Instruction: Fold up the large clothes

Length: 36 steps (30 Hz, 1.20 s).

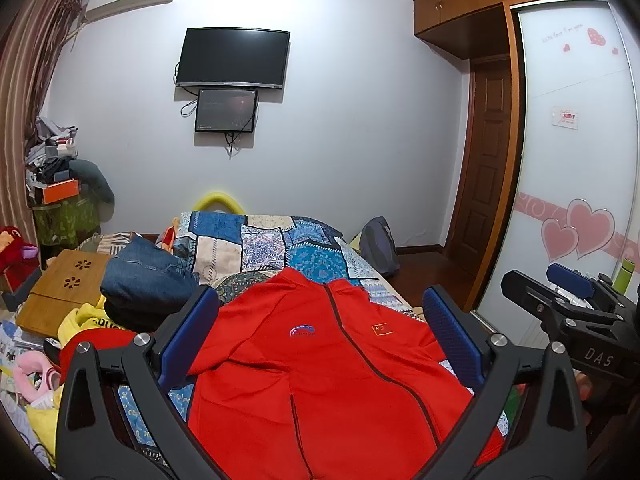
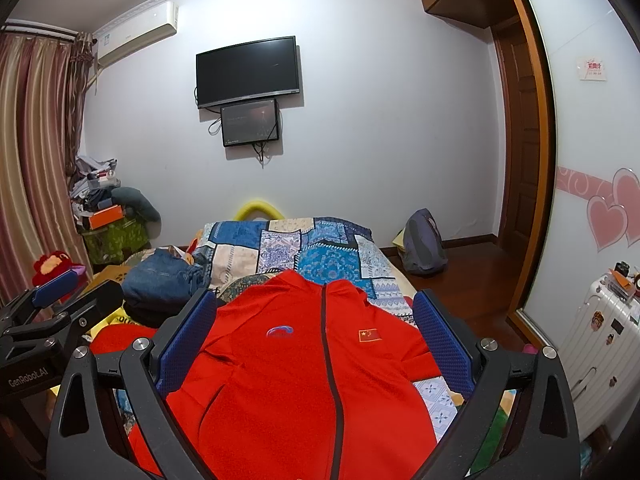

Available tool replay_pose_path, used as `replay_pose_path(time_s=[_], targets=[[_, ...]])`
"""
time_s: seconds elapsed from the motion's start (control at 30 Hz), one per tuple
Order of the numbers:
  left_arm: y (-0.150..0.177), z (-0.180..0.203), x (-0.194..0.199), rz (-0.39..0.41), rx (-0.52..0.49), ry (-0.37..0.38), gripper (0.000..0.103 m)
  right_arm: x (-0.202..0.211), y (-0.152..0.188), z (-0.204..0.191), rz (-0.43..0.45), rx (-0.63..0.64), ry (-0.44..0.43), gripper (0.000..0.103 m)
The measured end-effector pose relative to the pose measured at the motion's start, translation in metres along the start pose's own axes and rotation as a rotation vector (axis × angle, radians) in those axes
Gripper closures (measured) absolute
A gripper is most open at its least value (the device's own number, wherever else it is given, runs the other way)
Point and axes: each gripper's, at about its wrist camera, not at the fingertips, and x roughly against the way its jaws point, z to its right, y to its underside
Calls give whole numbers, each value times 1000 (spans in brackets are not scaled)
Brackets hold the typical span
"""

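A red zip jacket (image 1: 320, 368) (image 2: 296, 372) lies front up on the patchwork bed cover (image 1: 280, 248) (image 2: 320, 248), collar toward the far wall, a dark zipper down its middle and a small flag patch on the chest. My left gripper (image 1: 320, 320) hovers above it, open, blue pads wide apart with nothing between them. My right gripper (image 2: 316, 316) hangs over the same jacket, also open and holding nothing. Each gripper shows at the edge of the other's view: the right gripper (image 1: 572, 292) at the right, the left gripper (image 2: 56, 292) at the left. The jacket's lower hem is hidden below both frames.
Folded blue jeans (image 1: 148, 276) (image 2: 160, 276) and yellow and red clothes (image 1: 88, 320) lie left of the jacket, beside a wooden lap tray (image 1: 60, 292). A grey backpack (image 2: 424, 244) sits on the floor. A white suitcase (image 2: 600, 344) and sliding wardrobe door (image 1: 576, 152) stand to the right.
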Motion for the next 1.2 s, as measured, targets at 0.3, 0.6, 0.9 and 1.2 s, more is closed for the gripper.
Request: replay_pose_path(time_s=[0.3,0.6,0.9,1.2], targets=[[1,-1,0,-4,3,0,1,1,0,2,-3,-2,1,5],[0,-3,0,-9,12,1,1,0,0,2,-5,-2,2,5],[1,-4,-6,-22,18,-2,1,-3,8,4,-17,-8,1,5],[1,-15,-15,-28,27,-33,1,-16,1,1,-48,-3,-2,5]])
